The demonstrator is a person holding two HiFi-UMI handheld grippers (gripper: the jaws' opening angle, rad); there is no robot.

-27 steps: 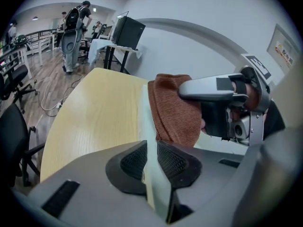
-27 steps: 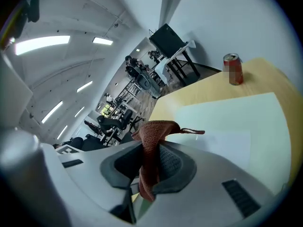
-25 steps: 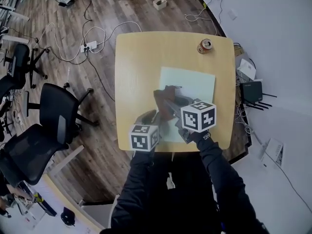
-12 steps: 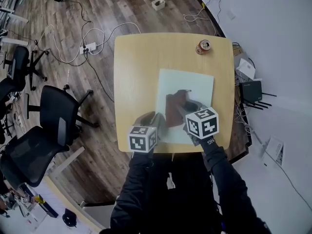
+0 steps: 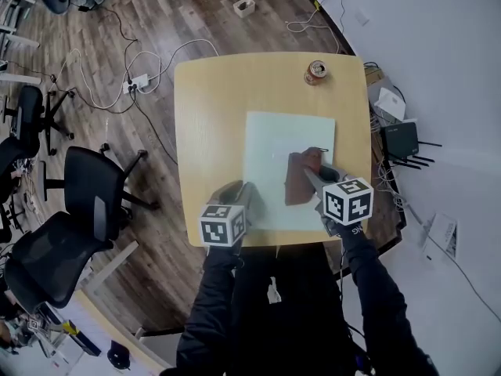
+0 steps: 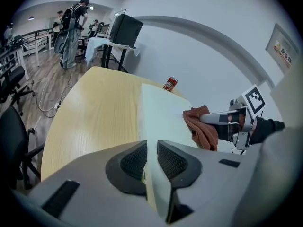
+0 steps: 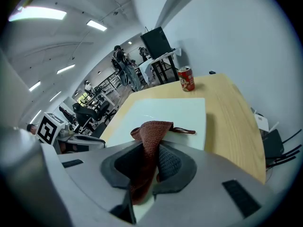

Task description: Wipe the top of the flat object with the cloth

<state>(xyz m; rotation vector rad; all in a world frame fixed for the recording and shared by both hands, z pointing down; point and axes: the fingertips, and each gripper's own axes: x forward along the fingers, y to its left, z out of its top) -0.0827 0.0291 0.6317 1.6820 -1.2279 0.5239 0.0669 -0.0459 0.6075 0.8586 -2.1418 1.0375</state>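
Two hand-held grippers are at one pale green board (image 5: 286, 143) that lies flat on the wooden table (image 5: 207, 116). The left gripper (image 5: 244, 193) sits at the board's near left corner, its jaws closed on the board's edge, which runs between the pads. The right gripper (image 5: 311, 172) is over the board's near right part, its jaws clamped on a rust-brown cloth (image 5: 298, 180). The cloth comes out of the jaws in a bunched fold and lies on the board's top, close to its right edge. A thin loop of the cloth sticks out toward the board's far side. Beyond the board's far right corner, well apart from it, a red drink can (image 5: 315, 72) stands on the table.
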